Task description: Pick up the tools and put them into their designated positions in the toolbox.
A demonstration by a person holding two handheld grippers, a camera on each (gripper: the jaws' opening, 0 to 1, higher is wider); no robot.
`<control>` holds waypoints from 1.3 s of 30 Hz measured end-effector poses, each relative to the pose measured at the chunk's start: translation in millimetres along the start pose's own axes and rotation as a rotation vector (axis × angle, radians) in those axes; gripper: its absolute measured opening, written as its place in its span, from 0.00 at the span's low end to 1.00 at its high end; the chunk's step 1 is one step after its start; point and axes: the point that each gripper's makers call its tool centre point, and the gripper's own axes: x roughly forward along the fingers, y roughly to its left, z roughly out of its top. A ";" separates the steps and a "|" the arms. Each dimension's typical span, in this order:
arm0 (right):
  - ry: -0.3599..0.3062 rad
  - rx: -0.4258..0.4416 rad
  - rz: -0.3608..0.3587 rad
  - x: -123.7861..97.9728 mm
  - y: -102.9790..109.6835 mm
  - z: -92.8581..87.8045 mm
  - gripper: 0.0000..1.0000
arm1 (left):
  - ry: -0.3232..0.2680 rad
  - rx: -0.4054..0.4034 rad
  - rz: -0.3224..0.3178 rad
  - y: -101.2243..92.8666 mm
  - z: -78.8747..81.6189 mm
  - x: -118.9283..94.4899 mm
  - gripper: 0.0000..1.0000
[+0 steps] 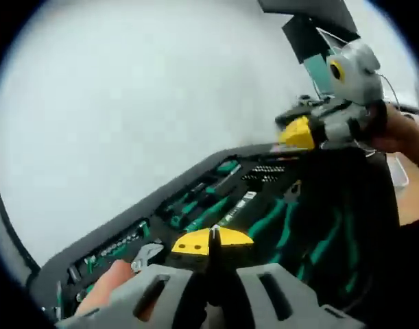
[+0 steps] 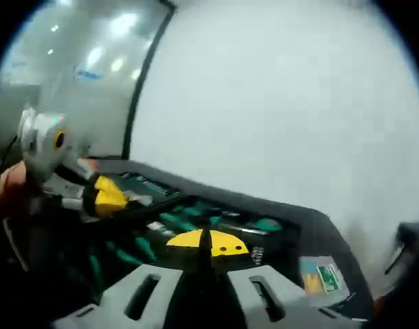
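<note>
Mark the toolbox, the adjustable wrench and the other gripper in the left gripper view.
toolbox (image 1: 161, 199): left gripper view, black rim.
adjustable wrench (image 1: 146, 255): left gripper view, silver head.
right gripper (image 1: 296, 132): left gripper view, yellow tip.

I see the toolbox (image 1: 195, 205) as a black open case with moulded slots, tilted in both views and blurred. Its slots hold green-handled tools (image 1: 195, 205) lying side by side, a row of small bits (image 1: 267, 173) near the far edge, and a silver pliers-like tool (image 1: 146, 255) near the closer corner. In the right gripper view, the same case (image 2: 312, 226) shows green handles (image 2: 188, 223) and a label (image 2: 322, 277) on its rim.
</note>
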 end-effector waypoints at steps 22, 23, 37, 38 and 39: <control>0.287 -0.333 0.102 24.8 73.9 -68.8 0.00 | 0.028 0.288 -0.012 -54.7 12.6 43.7 0.00; 0.290 -0.335 0.112 24.6 74.3 -69.1 0.00 | 0.025 0.294 -0.011 -54.8 13.2 45.8 0.00; 0.165 -0.135 0.129 -2.6 53.7 -8.4 0.02 | -0.035 0.123 0.096 -1.8 19.0 -16.1 0.00; 0.183 -0.137 0.163 -0.6 62.3 -12.6 0.02 | -0.039 0.090 0.091 -1.8 14.1 -18.2 0.00; 0.195 -0.142 0.181 6.0 72.2 -17.7 0.02 | -0.039 0.069 0.084 -4.0 10.6 -18.5 0.00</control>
